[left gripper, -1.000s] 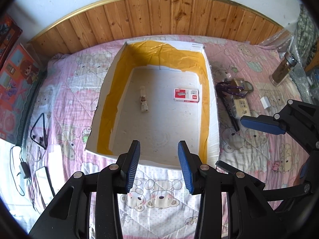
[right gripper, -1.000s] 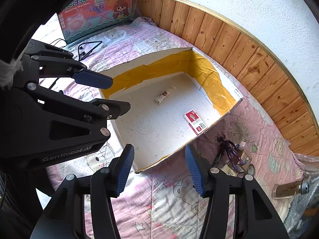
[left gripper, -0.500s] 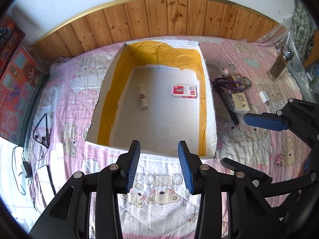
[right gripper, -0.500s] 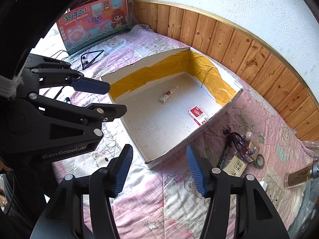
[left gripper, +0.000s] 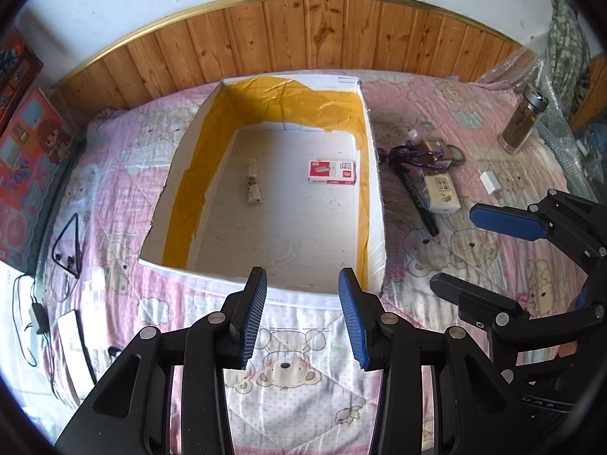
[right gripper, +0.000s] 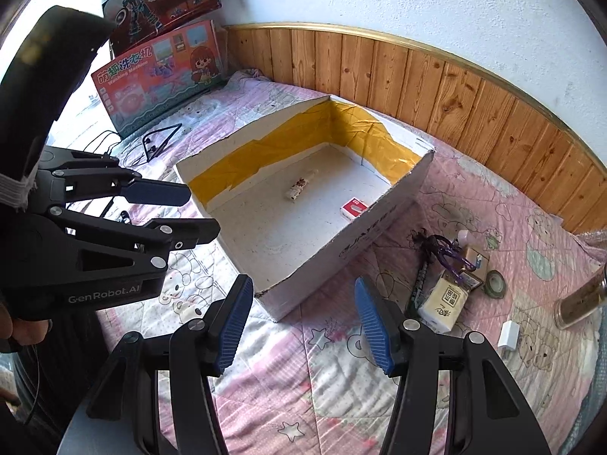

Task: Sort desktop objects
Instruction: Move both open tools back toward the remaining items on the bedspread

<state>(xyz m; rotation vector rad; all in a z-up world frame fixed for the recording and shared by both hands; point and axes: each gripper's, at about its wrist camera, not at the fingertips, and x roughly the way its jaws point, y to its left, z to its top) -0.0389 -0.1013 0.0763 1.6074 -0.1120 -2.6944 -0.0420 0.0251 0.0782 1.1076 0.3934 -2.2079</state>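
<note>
The box point(left gripper: 373, 204) sits mid-frame in the left wrist view, open-topped with yellow tape lining its walls, so things can simply be dropped in from above. Two are already inside: a red-and-white carton point(left gripper: 332, 172) toward its right wall and a small tube point(left gripper: 253, 187) left of it. The rest wait in a heap point(right gripper: 451, 276) on the bed point(left gripper: 292, 356) just right of the box, at right centre in the right wrist view: a tissue pack, a dark pen, a purple cord, a tape roll, with a white plug point(right gripper: 508, 335) a little apart (likely the next picks).

The right claw point(right gripper: 303, 322) has just been spreading its jaws and stands wide apart, empty, low in that frame, the box's near corner between it and the heap's left. The left claw point(left gripper: 301, 318) is apart too, holding nothing, just short of the box's near wall. A jar point(left gripper: 523, 121), toy boxes point(right gripper: 159, 72) and cables point(left gripper: 66, 246) lie off to the sides, clear of the way.
</note>
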